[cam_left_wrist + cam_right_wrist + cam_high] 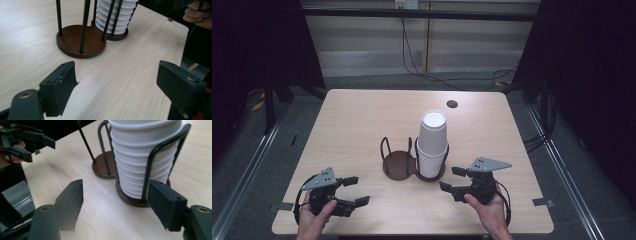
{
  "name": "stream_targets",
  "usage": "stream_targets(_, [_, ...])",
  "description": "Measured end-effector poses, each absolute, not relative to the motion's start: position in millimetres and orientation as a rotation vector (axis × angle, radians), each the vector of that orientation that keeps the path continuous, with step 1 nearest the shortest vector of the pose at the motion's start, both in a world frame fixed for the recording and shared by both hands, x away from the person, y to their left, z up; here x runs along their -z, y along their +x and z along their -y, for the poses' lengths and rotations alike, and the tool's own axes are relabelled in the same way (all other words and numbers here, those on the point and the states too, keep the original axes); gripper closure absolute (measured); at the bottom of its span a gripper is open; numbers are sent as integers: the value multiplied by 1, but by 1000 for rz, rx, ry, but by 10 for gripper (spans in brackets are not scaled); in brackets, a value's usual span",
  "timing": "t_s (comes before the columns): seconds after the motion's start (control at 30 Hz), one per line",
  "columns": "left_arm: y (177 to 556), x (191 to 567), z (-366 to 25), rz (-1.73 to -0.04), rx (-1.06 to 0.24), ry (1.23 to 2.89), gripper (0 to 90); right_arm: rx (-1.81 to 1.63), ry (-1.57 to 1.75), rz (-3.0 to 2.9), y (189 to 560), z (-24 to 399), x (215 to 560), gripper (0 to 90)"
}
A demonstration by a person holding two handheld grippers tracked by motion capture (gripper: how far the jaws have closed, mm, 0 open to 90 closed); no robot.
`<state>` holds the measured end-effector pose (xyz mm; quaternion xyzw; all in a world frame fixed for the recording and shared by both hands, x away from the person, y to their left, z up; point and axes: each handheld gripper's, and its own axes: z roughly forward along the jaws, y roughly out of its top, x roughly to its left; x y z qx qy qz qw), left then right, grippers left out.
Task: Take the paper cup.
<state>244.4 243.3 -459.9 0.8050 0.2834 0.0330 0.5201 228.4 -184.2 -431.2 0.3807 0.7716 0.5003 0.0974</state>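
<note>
While both jaws gape empty, the right gripper (pixel 451 180) sits just beside the cup stack (pixel 432 142).

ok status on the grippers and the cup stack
Left gripper open, empty, over the table. Right gripper open, empty, beside the cup stack. Stack sits in the holder, its other ring empty. Nothing in the way.

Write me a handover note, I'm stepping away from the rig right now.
Left tool: open, empty, near the table's front left corner.
Right tool: open, empty, close beside the cup stack, not touching it.
Cup stack stands in the holder's right ring in the high view; the other ring is bare.
Done: no cup gripped yet.
Left: probably close the right tool on the cups and lift.
</note>
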Motion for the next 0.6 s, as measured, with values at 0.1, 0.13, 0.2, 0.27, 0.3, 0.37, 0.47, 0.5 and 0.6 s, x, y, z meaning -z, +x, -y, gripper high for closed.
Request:
stream_targets(0.1, [245,460,-243,-691,-93,1943,160,-1485,1109,-2323,233,183,424,264])
stream_targets(0.13, [245,460,-242,-697,-97,1946,160,-1493,1107,-2325,236,184,421,252])
stream_targets(0.2, [245,460,-242,-697,-99,1947,160,-1504,1109,-2311,239,184,413,239])
stream_targets(0.27, [245,460,-242,-695,-102,1956,161,-1481,1101,-2307,242,183,406,215])
stream_targets(0.3, [245,461,-242,-694,-100,1958,161,-1486,1095,-2302,243,183,402,214])
stream_targets(0.37, [244,461,-242,-699,-103,1960,161,-1486,1089,-2298,246,183,396,208])
stream_targets(0.47, [243,461,-241,-707,-94,1954,162,-1484,1096,-2299,251,184,392,215])
stream_targets(0.5, [242,461,-241,-706,-97,1957,162,-1485,1096,-2299,252,184,391,208])
stream_targets(0.6, [242,462,-239,-698,-92,1966,161,-1476,1100,-2314,256,186,386,179])
